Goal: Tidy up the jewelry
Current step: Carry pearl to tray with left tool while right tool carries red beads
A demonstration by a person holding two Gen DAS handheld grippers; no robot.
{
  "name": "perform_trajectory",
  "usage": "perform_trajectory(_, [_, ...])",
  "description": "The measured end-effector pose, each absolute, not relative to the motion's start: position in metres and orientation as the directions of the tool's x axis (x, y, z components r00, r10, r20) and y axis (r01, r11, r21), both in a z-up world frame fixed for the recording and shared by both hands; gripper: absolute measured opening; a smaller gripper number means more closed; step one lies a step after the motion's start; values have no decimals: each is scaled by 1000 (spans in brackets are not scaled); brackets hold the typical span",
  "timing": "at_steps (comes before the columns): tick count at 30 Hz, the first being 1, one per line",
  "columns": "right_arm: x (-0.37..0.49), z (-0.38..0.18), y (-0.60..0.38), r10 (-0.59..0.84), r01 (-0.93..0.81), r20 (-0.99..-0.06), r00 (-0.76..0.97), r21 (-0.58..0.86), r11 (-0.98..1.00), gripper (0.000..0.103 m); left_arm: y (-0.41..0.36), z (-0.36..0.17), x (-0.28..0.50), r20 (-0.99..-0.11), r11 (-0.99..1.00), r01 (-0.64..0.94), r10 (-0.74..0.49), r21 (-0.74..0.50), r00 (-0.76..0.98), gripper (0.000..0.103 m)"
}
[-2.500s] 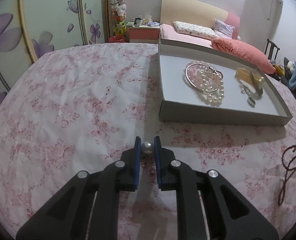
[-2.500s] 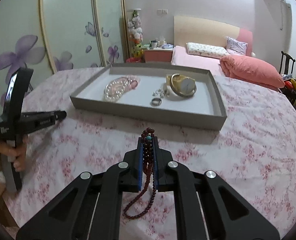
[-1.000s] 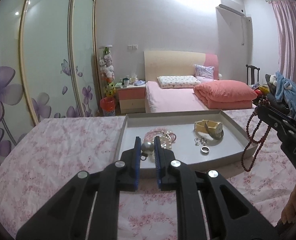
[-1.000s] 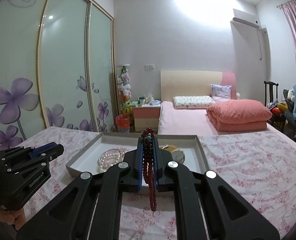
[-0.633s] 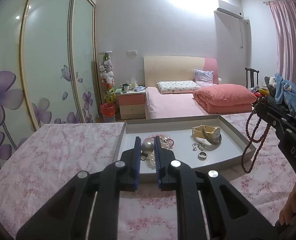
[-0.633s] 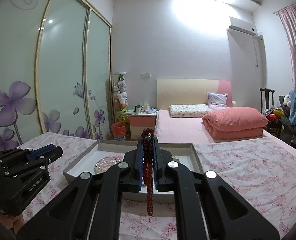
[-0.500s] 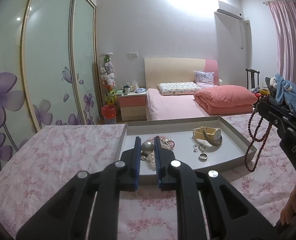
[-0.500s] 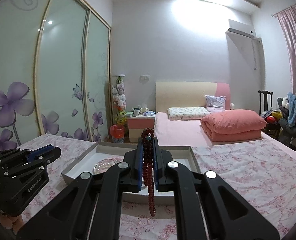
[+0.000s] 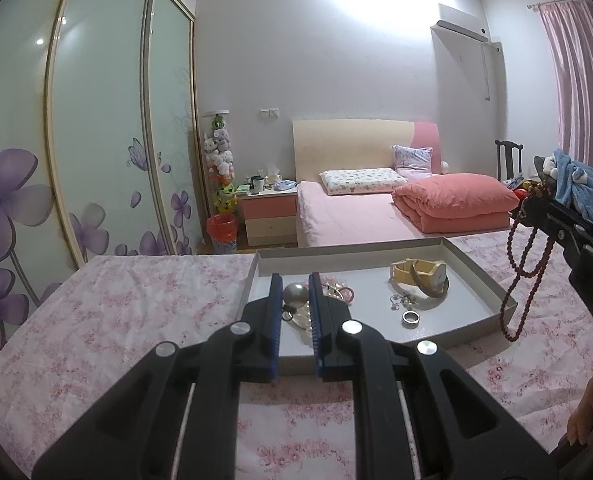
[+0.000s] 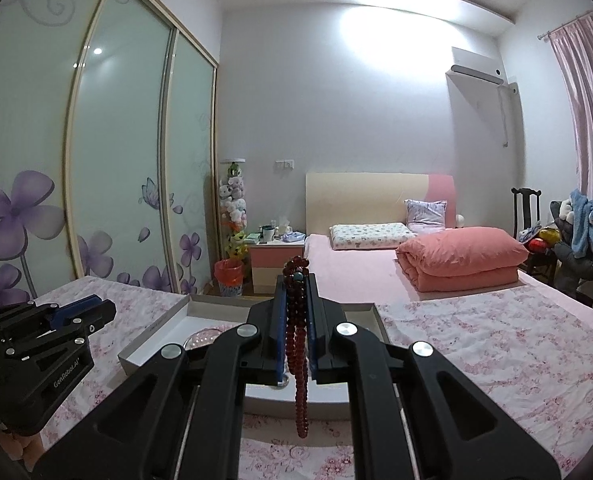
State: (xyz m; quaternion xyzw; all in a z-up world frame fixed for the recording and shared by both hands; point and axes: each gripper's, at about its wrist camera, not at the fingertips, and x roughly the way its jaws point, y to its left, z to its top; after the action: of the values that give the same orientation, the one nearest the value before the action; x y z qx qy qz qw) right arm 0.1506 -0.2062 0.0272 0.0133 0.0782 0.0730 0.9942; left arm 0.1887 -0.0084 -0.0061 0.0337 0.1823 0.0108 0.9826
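Left gripper (image 9: pixel 295 300): jaws narrow, clamped on a single pearl (image 9: pixel 295 294); held above the cloth, in line with the tray's near-left part.
Pearl: round, smooth, pinched only at its sides between the blue pads (image 9: pixel 274 312). Risk: it squirts out if the grip loosens or the gripper tilts, then rolls across the cloth (image 9: pixel 128 308) and off the edge.
Tray (image 9: pixel 474 268): grey, shallow, resting on the floral cloth; holds a pearl strand with a pink band at left, small clear pieces and a ring (image 9: pixel 411 319) at centre, a gold watch (image 9: pixel 420 276) at right.
Tray risk: a low wall; a pearl released from a height may bounce over it or knock the ring and small pieces about.
Right gripper (image 10: pixel 296 292): jaws narrow, gripping a dark red bead string (image 10: pixel 298 344) near its top; the rest hangs free below the fingers.
Bead string: in the left view its lowest loops (image 9: pixel 514 320) hang at the tray's right wall, whether inside or outside cannot be told.
String risk: swinging loops may snag the wall and drag the tray, or drape half out on release.
Grippers: close together over one tray; simultaneous lowering risks a collision.
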Motion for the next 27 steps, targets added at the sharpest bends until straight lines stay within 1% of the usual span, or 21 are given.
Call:
perform_trajectory(6, [156, 40, -208, 138, -135, -111, 984, 38, 990, 9, -10, 7, 199, -325, 998, -10, 33, 70, 945, 14])
perform_trajectory(10, [166, 46, -207, 135, -132, -92, 987, 36, 991, 9, -11, 11, 214, -333, 998, -11, 30, 57, 943, 14])
perform_trajectory(18, [212, 38, -203, 153, -142, -142, 978, 85, 986, 9, -14, 8, 253, -359, 999, -17, 29, 38, 933, 14])
perform_trajectory(23, [228, 32, -199, 150, -136, -145, 978, 99, 986, 9, -16, 7, 273, -361, 1000, -15, 21, 21, 932, 14])
perform_trajectory(27, [235, 18, -201, 154, -135, -157, 975, 125, 983, 9, -14, -4, 287, -365, 1000, -7, 4, -6, 931, 14])
